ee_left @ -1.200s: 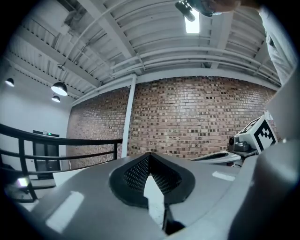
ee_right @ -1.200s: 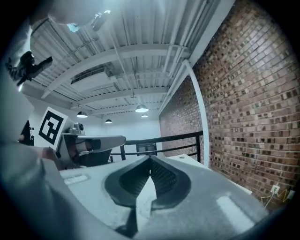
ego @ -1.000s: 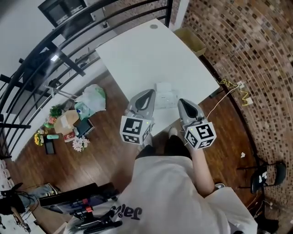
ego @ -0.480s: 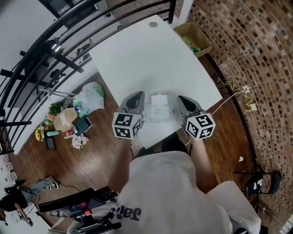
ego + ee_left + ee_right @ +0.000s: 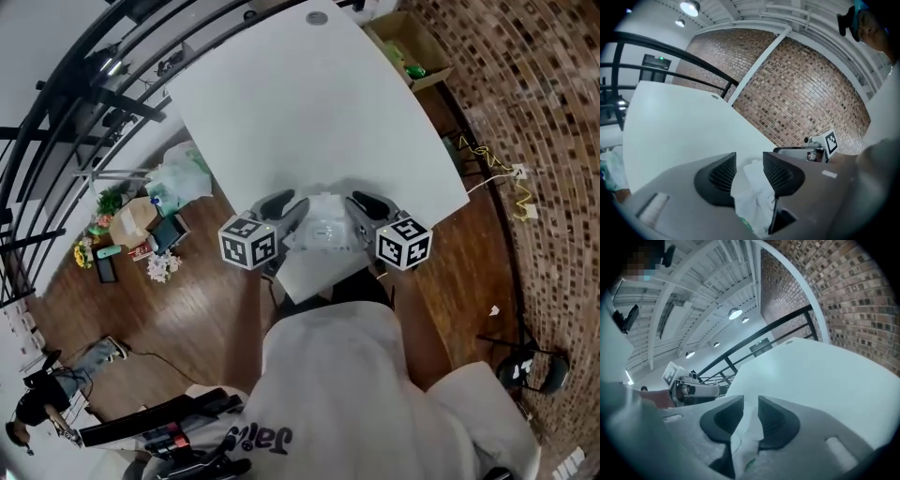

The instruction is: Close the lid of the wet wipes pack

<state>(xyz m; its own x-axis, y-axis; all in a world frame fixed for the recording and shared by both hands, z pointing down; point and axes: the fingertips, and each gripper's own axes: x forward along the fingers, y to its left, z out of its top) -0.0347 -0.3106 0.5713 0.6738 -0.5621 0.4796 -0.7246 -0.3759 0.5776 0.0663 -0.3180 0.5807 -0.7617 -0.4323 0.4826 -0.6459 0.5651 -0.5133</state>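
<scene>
Head view puts the white soft plastic wet wipes pack (image 5: 323, 231) at the near edge of the white counter (image 5: 300, 112), just below the middle of the frame and right in front of the person's white-shirted torso. Its lid is too small to read there.

The left gripper (image 5: 298, 210) is at the pack's left end and the right gripper (image 5: 354, 202) is at its right end, both angled inward. A second ago they hung higher, nearer the camera and apart from the pack, with their fingers together. Since then both have dropped to the counter and closed in on the pack.

Left gripper view shows the dark fingers (image 5: 723, 176) opening, with a clear gap between them. The crumpled white pack (image 5: 752, 197) fills that gap, and I cannot tell whether it touches the pads. Right gripper view shows the same: the fingers (image 5: 778, 420) are parting and the pack (image 5: 745, 446) lies in the gap.

Around this, the counter now takes up more of the upper frame than before. An open brown cardboard box (image 5: 408, 42) sits at the upper right beside the brick wall (image 5: 525, 103). Bags and flowers (image 5: 141, 234) lie on the brown wooden floor (image 5: 187, 319) at the left.
</scene>
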